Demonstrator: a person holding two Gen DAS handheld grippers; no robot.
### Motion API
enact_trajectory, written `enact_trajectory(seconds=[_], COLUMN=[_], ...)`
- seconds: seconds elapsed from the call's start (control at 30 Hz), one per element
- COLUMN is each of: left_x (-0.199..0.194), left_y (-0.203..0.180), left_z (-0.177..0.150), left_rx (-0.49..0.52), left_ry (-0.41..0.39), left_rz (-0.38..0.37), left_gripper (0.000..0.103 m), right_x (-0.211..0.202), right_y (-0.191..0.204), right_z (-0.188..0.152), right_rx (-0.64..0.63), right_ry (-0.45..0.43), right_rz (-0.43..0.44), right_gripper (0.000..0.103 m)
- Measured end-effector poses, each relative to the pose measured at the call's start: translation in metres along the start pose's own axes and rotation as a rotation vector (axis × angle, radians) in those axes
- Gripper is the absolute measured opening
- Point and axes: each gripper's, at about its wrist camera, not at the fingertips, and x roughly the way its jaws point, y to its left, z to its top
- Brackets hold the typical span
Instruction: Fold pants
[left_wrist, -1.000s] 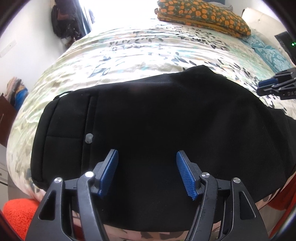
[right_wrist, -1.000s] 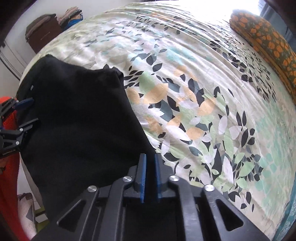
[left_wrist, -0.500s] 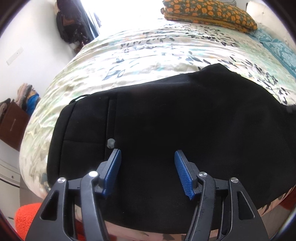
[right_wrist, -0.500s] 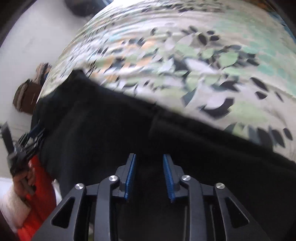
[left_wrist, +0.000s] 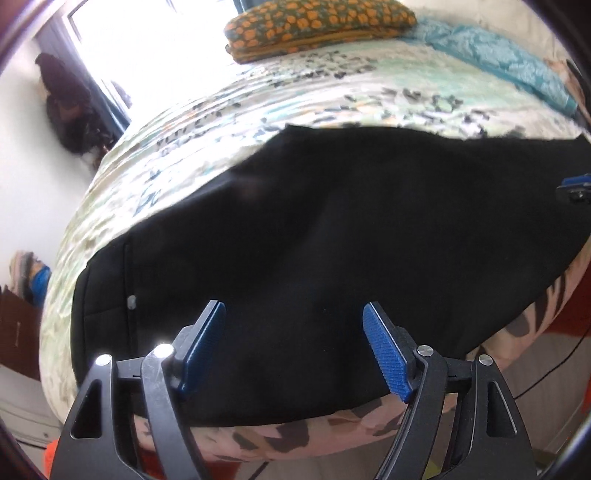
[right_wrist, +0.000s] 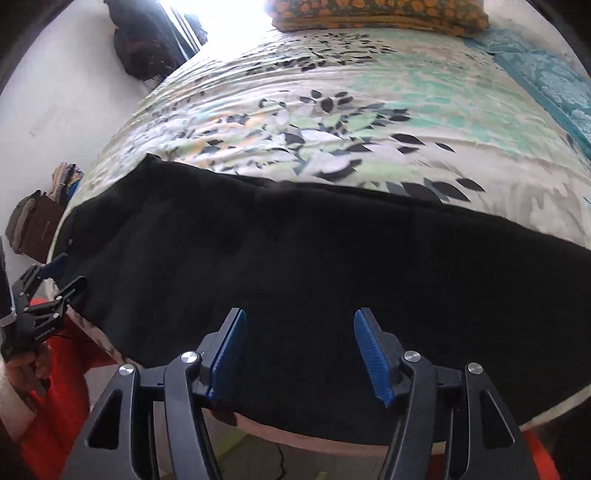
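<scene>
Black pants (left_wrist: 332, 236) lie flat along the near edge of a bed with a leaf-print cover (left_wrist: 295, 96); the waistband with a grey button (left_wrist: 131, 301) is at the left. My left gripper (left_wrist: 293, 350) is open and empty, hovering over the pants near the waist. My right gripper (right_wrist: 297, 356) is open and empty, hovering over the pants' leg part (right_wrist: 332, 258). The left gripper also shows at the left edge of the right wrist view (right_wrist: 48, 291), held by a hand. The right gripper's tip shows at the right edge of the left wrist view (left_wrist: 576, 188).
An orange-patterned pillow (left_wrist: 317, 26) and a teal blanket (left_wrist: 498, 55) lie at the head of the bed. Dark bags (left_wrist: 70, 110) sit by the bright window. A brown case (right_wrist: 33, 225) stands on the left. Something red-orange (right_wrist: 70, 373) is below the bed edge.
The right gripper has opened, letting go of the pants, and swung to face across the bed. The pants now lie longer to the right. The left gripper has stayed open and shifted slightly.
</scene>
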Motion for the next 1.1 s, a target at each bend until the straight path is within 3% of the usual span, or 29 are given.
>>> enact_trajectory(seconds=[0.07,0.13,0.2,0.27,0.33,0.37,0.43,0.53,0.7,1.1], left_x=[0.008,0.003,-0.002,0.007,0.031,0.045,0.050,0.043,0.020,-0.014], left_y=[0.017,0.042,0.066,0.099,0.133,0.146,0.160,0.148,0.132,0.072], left_z=[0.002,0.005,0.006,0.007,-0.001,-0.010,-0.022,-0.017,-0.008,0.003], left_rx=[-0.109,-0.212,-0.244,-0.319,-0.403,-0.424,-0.506,-0.457,-0.461,-0.305], left_ry=[0.037,0.025,-0.019,-0.013,0.077,0.126,0.102,0.076,-0.009,-0.070], left_rz=[-0.043,-0.043,0.040,0.125,0.199,0.202,0.118,0.170,0.096,0.090], left_gripper=[0.080,0.080,0.084,0.089,0.089,0.095,0.096,0.096,0.095,0.095], right_x=[0.005,-0.004,-0.014,-0.021,-0.022,-0.021,-0.019,-0.023,-0.031,-0.042], right_y=[-0.017,-0.028,-0.030,-0.029,-0.031,-0.034,-0.036,-0.038,-0.037,-0.070], right_z=[-0.013,-0.021,-0.023,-0.024,-0.024,-0.024,-0.024,-0.022,-0.024,-0.035], right_rx=[0.050,0.112,0.114,0.090,0.107,0.121,0.147,0.162,0.167,0.280], right_ry=[-0.026,-0.076,-0.113,-0.148,-0.164,-0.161,-0.157,-0.185,-0.233,-0.284], right_rz=[-0.070,-0.067,-0.054,-0.072,-0.060,-0.054,-0.061,-0.057,-0.067,-0.026], right_gripper=[0.061,0.061,0.067,0.075,0.075,0.075,0.075,0.075,0.076,0.076])
